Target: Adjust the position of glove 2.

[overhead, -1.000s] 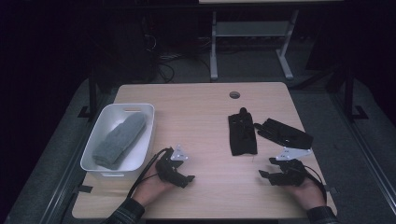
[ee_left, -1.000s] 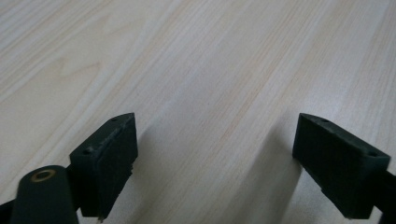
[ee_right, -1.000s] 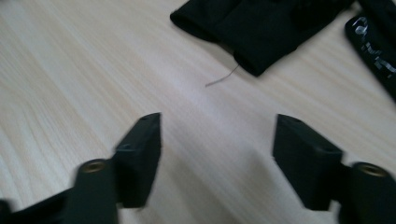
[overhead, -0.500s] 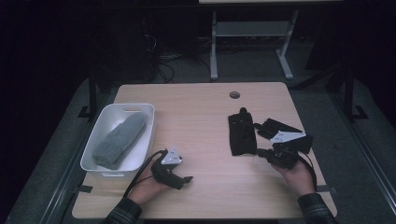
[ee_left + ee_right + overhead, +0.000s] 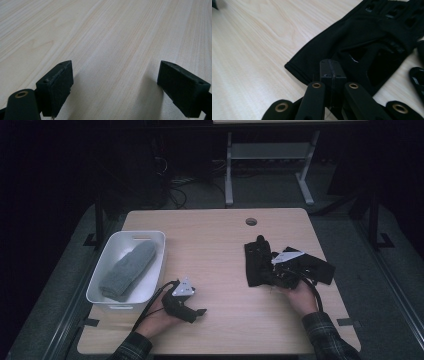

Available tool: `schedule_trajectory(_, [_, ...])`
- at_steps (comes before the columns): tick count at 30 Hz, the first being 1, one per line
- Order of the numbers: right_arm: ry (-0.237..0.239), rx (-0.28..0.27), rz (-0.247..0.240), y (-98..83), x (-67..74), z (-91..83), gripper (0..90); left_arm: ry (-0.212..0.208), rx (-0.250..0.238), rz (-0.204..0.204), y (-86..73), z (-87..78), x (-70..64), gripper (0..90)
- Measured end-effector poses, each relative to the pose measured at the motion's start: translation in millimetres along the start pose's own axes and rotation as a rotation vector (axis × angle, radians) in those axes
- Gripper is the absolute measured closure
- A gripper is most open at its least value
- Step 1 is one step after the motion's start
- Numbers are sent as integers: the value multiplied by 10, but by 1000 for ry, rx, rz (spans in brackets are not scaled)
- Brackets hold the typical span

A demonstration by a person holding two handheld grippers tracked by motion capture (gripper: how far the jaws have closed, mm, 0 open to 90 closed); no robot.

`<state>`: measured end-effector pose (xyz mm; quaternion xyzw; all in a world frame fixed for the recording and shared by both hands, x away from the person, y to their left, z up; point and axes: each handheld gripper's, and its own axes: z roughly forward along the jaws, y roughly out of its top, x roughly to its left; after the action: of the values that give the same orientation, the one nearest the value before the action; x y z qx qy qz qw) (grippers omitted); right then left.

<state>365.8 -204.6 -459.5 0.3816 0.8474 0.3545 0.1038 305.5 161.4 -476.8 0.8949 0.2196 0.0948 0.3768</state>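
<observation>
I'm working in what looks like a lab or test room set up for recording. My light wooden table [image 5: 210, 245] has a round cable hole [image 5: 251, 221], like an office desk, and stands on grey carpet [image 5: 70, 285]. The room beyond is kept dark. Behind the table I see loose cables [image 5: 187, 185] on the floor and the white metal frame of another table [image 5: 267, 155].

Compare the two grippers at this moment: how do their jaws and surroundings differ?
The left gripper has its jaws wide apart over bare table; the right gripper has its jaws pressed together, nothing visibly between them. The left sits beside the white bin; the right is at the black glove. Each is hand-held.
</observation>
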Motion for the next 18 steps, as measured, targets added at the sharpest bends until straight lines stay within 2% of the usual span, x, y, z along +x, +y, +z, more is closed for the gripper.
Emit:
schedule_trajectory(5, [18,28,-12,0,49,83,900,3,-1,-6,-3,-3,-6,125])
schedule_trajectory(15, [140,59,-90,-1,349,116,900,4,-3,-10,-6,-4,-9,125])
schedule_trajectory(18, [164,71,-107,-22,435,94,900,5,-3,-9,-7,-4,-9,125])
